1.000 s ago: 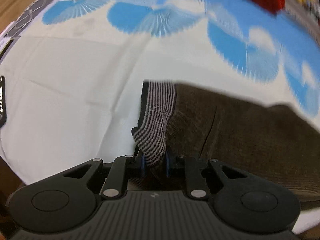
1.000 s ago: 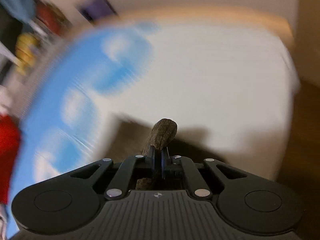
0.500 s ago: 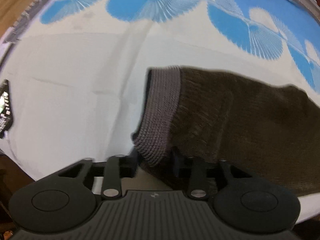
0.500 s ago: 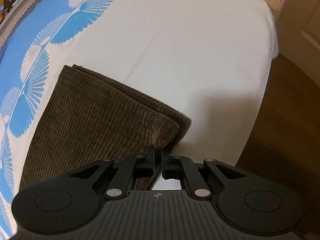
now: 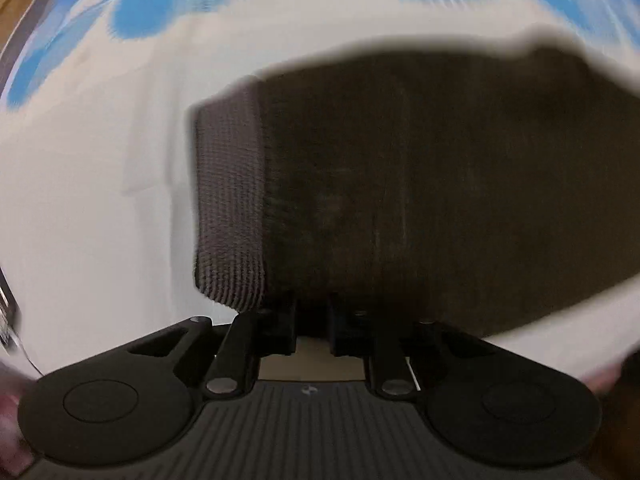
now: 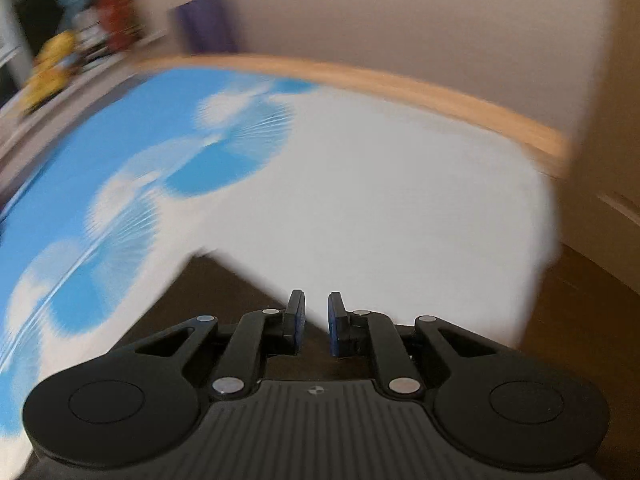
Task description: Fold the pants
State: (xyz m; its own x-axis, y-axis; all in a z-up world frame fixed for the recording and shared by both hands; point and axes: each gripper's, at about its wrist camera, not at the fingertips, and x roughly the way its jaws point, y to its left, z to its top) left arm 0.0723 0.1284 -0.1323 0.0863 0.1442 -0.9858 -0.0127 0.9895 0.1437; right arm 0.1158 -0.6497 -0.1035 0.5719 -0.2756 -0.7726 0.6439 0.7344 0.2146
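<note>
Left gripper (image 5: 312, 320) is pointing down at the pants (image 5: 420, 184), jaws closing to a narrow gap; the near hem seems to be sitting at the fingertips, but blur and dark cloth are hiding whether the pads are pressing on it, so grip cannot be told. Right gripper (image 6: 316, 320) is angling down over the pants (image 6: 192, 300), jaws opening, a small gap showing between the blue-lined fingers (image 6: 335, 322), nothing between them. Pants are brown ribbed corduroy, folded into a thick flat slab, lying on the bed sheet (image 5: 88, 208) near its front edge; a grey knit ribbed waistband (image 5: 230, 204) is forming the slab's left end in the left wrist view. In the right wrist view only a dark corner of the pants is showing, under the gripper. Sheet is white and smooth near the front, with blue fan-shaped prints (image 6: 236, 148) toward the far and left sides. A light wooden bed frame (image 6: 400, 88) is running along the sheet's far edge. White sheet beyond the pants is lying bare up to that edge. Both views are blurring heavily.
</note>
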